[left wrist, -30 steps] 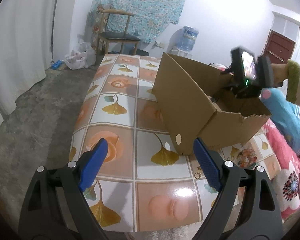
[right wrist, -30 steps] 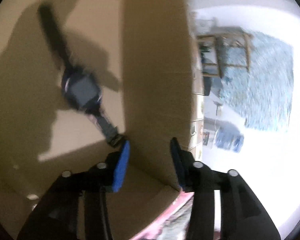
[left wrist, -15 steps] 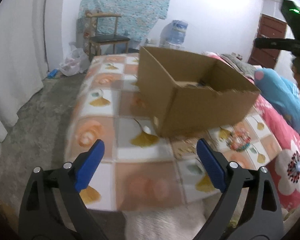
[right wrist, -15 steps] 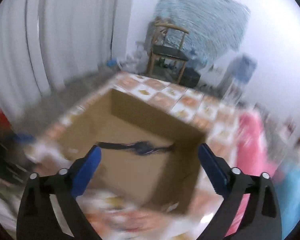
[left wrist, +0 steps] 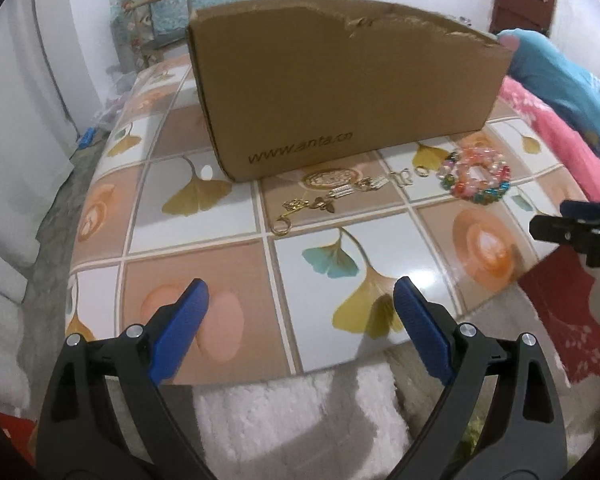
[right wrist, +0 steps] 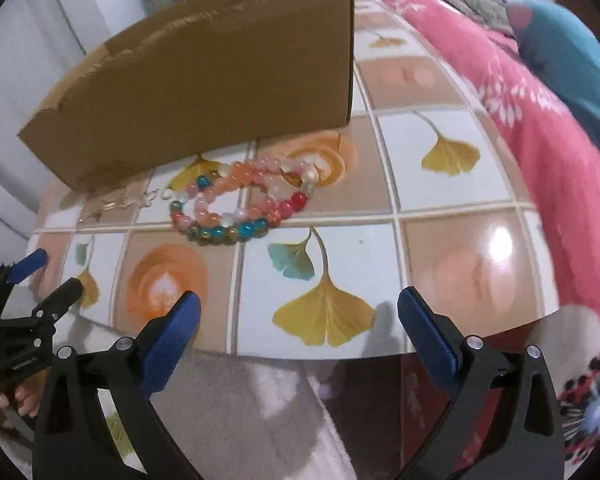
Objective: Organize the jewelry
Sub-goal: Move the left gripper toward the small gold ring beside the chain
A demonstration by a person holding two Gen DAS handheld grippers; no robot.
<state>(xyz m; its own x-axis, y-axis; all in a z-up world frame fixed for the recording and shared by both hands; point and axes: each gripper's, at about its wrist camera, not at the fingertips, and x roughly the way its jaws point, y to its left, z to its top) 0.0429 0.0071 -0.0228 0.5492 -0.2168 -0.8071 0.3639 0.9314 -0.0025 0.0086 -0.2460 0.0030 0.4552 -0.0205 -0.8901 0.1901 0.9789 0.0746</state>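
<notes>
The left claw (left wrist: 300,328) is standing wide open in the lower part of the left wrist view, with nothing between its blue pads (left wrist: 182,330). It is hanging over the near edge of the counter (left wrist: 204,312), which is wearing a cloth with ginkgo leaves. The right claw (right wrist: 298,330) is also wide open and empty, low in the right wrist view, over the same edge.

A cardboard box (left wrist: 340,92) is standing on the counter in the upper middle of the left wrist view. Just in front of it, gold jewelry pieces (left wrist: 320,200) are lying in a loose row at the centre of the frame. To the right of them a beaded bracelet (left wrist: 476,176) of pink, orange and blue beads is lying flat on the counter, near the box but not touching it. A pink flowered blanket (right wrist: 512,92) is lying at the right side
</notes>
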